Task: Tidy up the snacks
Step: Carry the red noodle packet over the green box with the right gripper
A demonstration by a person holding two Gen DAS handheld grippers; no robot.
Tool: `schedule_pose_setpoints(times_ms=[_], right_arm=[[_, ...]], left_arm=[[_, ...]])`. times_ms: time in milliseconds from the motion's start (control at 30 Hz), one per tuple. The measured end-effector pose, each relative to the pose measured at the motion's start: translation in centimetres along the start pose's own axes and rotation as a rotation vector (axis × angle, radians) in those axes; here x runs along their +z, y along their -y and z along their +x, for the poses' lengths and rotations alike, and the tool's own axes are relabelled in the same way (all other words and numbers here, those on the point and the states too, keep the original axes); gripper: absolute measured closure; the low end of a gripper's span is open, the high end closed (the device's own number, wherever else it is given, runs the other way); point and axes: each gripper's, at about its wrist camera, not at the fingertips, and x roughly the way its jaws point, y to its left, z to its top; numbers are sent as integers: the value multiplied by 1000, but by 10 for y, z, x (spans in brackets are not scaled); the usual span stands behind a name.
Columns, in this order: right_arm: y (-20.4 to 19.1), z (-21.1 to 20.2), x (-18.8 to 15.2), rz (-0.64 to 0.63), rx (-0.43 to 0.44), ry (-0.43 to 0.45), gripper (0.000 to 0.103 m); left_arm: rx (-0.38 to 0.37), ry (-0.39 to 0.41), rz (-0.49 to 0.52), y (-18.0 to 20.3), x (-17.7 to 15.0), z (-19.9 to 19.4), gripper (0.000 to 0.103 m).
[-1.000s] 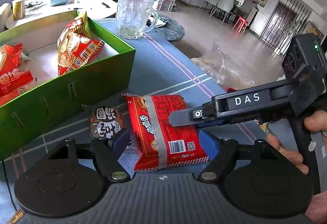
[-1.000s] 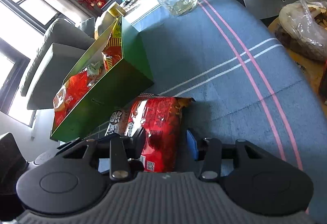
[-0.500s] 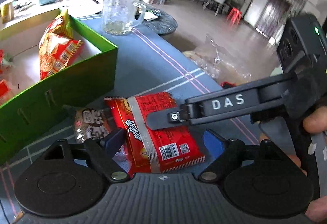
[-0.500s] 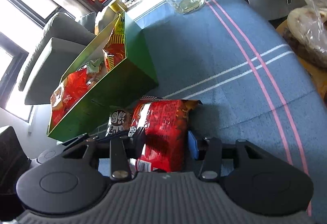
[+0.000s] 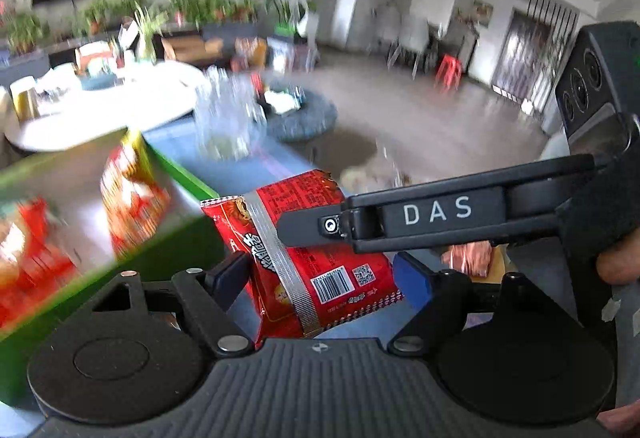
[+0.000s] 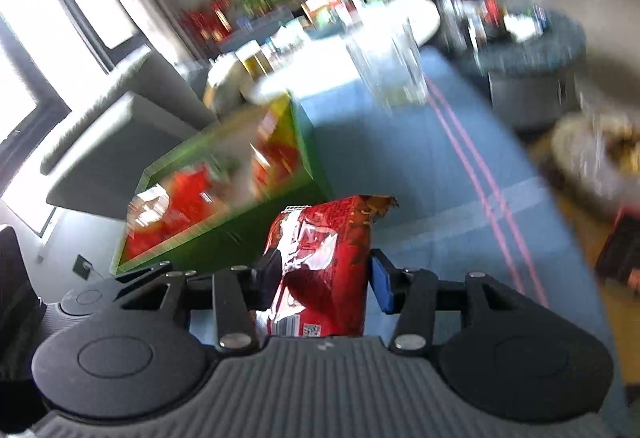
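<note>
A red snack packet (image 5: 316, 258) with a silver seam and a barcode is off the blue tablecloth, tilted. My right gripper (image 6: 320, 278) is shut on it (image 6: 324, 258); in the left wrist view its black arm marked DAS (image 5: 436, 214) lies across the packet. My left gripper (image 5: 320, 278) is open, one finger on each side of the packet, not pressing it. The green box (image 5: 168, 258) with several red snack bags (image 5: 128, 198) stands to the left; it also shows in the right wrist view (image 6: 224, 238).
A glass mug (image 6: 392, 70) stands further along the blue striped tablecloth (image 6: 420, 166). A plastic bag with food (image 6: 596, 158) lies off the table's right edge. A white round table (image 5: 100, 106) with clutter is behind the box. Both views are motion-blurred.
The red packet lay flat on the cloth and is now lifted and tilted in the right gripper. Both cameras have risen and tipped up. The small brown packet beside it is out of view.
</note>
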Motion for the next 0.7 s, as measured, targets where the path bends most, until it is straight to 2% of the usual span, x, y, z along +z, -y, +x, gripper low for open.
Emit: schedule_pose_setpoints(times_ms=[100, 333, 600, 700], right_arm=[[-15, -2, 13, -33, 41, 39, 73], [-46, 35, 41, -57, 143, 9, 73], [-73, 81, 65, -89, 176, -14, 73], [-79, 94, 69, -97, 172, -15, 73]], left_arm=[[26, 60, -9, -9, 8, -19, 27], [134, 112, -33, -49, 25, -35, 26], [179, 133, -104, -107, 43, -26, 26], [194, 129, -97, -123, 50, -16, 26]])
